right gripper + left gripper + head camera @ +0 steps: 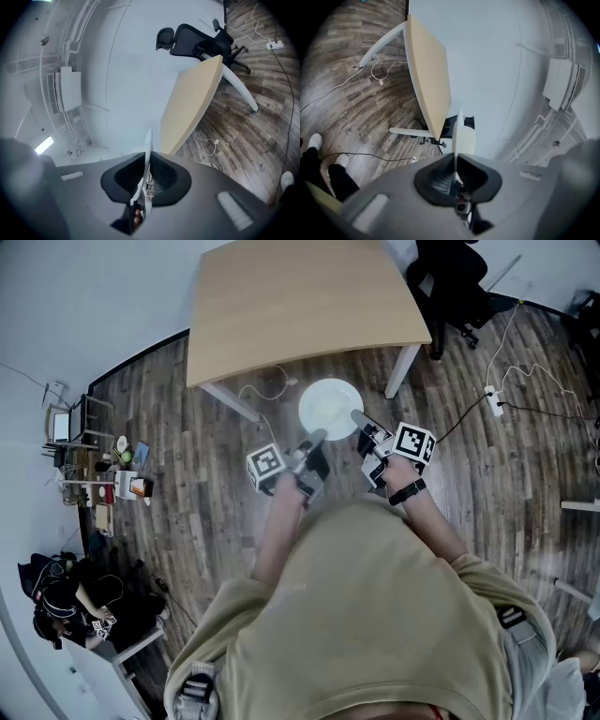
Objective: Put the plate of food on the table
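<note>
A round white plate (330, 409) hangs over the wooden floor just in front of the light wooden table (300, 306). Its surface looks plain white; I cannot make out food on it. My left gripper (316, 438) is shut on the plate's near left rim. My right gripper (359, 417) is shut on the near right rim. In the left gripper view the plate (460, 133) shows edge-on, pinched between the jaws of the left gripper (455, 171), with the table (426, 70) beyond. The right gripper view shows the same thin plate rim (148, 143) clamped in the right gripper (146, 174).
A black office chair (459, 287) stands by the table's right corner. A power strip with cables (494, 401) lies on the floor to the right, and a white cable (272, 390) under the table. A cluttered shelf (94, 474) and a seated person (66, 601) are at the left.
</note>
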Tool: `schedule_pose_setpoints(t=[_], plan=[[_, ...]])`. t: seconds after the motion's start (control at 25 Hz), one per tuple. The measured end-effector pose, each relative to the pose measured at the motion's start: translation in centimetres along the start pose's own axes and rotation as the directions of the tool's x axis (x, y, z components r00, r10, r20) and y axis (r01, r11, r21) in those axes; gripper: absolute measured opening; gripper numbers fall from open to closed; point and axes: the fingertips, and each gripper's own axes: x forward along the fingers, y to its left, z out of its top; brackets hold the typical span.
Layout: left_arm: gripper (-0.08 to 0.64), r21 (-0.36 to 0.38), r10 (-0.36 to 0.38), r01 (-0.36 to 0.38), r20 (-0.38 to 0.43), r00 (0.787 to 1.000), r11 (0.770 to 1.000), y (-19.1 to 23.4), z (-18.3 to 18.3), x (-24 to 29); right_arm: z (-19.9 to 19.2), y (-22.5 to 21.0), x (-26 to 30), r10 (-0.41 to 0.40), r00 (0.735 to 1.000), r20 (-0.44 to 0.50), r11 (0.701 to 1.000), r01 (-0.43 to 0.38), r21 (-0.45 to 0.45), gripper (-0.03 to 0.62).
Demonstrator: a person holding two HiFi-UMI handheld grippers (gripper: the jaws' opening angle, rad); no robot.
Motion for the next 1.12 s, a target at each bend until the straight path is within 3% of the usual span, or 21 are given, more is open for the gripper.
schedule_pose_setpoints(t=[0.24,0.68,0.84,0.96,1.12], plan=[[0.015,-0.038,-0.006,0.006,-0.014,1.0,0.999,-0.4,-0.5,0.4,0.3,-0.2,-0.2,-0.002,1.0,0.01,1.0,0.002,0.002,0.037],[0.015,-0.043,-0.018,0.015,-0.061,0.998,0.999,0.1,-0.7,1.1,0.3,-1.3,-0.9,-0.013,0.998,0.057,0.999,0.011,0.034,0.038],[0.015,-0.039,0.002,-0.005,-0.081,0.997,0.999,-0.5,-3.1,4.6,3.5,-2.3,-3.8,-0.019,0.997,0.078,0.998,0.014,0.056,0.04],[0.017,-0.043,0.014,-0.018,-0.088,0.996,0.999,-1.1,-3.2,4.0,3.0,-2.0,-3.8,-0.022,0.996,0.083,0.997,0.016,0.077,0.04],[0.017,-0.055,0.062,-0.066,-0.066,0.996,0.996,0.8,-6.2,9.3,7.0,-6.4,-6.7,-0.02,0.998,0.058,0.991,0.012,0.135,0.04]])
